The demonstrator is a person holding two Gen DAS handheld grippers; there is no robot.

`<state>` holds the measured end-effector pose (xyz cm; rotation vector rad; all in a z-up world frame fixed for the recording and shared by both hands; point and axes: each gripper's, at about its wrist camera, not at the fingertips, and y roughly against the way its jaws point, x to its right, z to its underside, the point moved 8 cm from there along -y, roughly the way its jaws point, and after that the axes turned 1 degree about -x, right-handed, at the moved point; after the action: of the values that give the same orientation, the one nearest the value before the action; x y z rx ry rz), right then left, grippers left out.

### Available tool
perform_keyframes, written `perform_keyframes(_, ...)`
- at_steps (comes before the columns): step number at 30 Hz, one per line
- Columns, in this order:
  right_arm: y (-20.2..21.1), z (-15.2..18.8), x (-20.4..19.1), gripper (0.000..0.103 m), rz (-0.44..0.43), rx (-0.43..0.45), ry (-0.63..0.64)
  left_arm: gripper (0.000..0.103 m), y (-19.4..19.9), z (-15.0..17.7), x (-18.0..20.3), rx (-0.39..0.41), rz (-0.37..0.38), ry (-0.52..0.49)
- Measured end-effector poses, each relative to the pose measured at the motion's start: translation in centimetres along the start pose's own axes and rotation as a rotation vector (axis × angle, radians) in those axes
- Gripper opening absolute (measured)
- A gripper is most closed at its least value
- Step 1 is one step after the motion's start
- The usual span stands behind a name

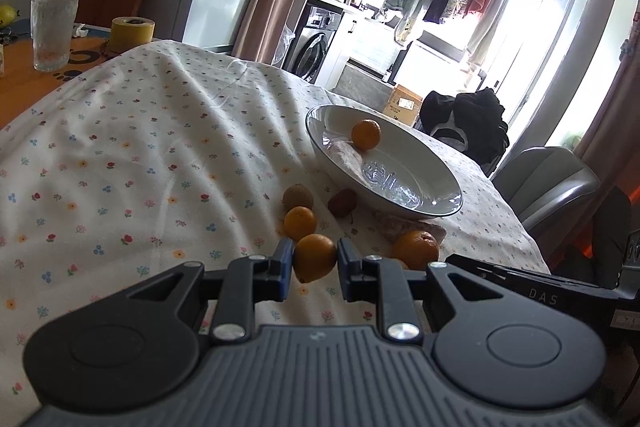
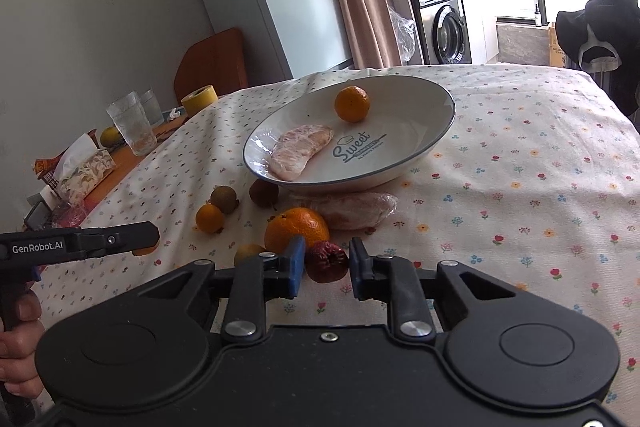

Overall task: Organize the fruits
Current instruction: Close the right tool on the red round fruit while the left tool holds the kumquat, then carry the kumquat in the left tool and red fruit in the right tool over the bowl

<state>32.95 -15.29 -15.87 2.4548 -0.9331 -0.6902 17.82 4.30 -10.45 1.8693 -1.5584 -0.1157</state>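
Daylight floods in from the window at upper right, totally blown out there. Tablecloth shows soft shadows in its folds, glare on the bowl. Heavy fisheye bending and dark corners; focus decently sharp.

Wrapped pomelo segment half hidden under the bowl

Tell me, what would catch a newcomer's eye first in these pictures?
Probably the white bowl on the flowered tablecloth, holding a small orange and a pale pomelo segment. Nearer the cameras, the left gripper flanks a kumquat, and the right gripper flanks a wrinkled red date; more fruit lies scattered beside the bowl.
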Motion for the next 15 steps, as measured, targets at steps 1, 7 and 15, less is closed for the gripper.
perform_keyframes(1,0.1,-0.2,0.0,0.022,0.000,0.004,0.002,0.022,0.1,-0.2,0.0,0.004,0.000,0.000)
perform_keyframes(7,0.8,-1.4,-0.2,0.022,0.007,0.034,0.012,0.022,0.3,-1.2,0.2,0.028,0.006,0.005)
perform_keyframes(15,1.1,-2.9,-0.3,0.022,0.012,0.063,0.026,0.022,0.1,-3.1,0.8,0.061,0.017,-0.006)
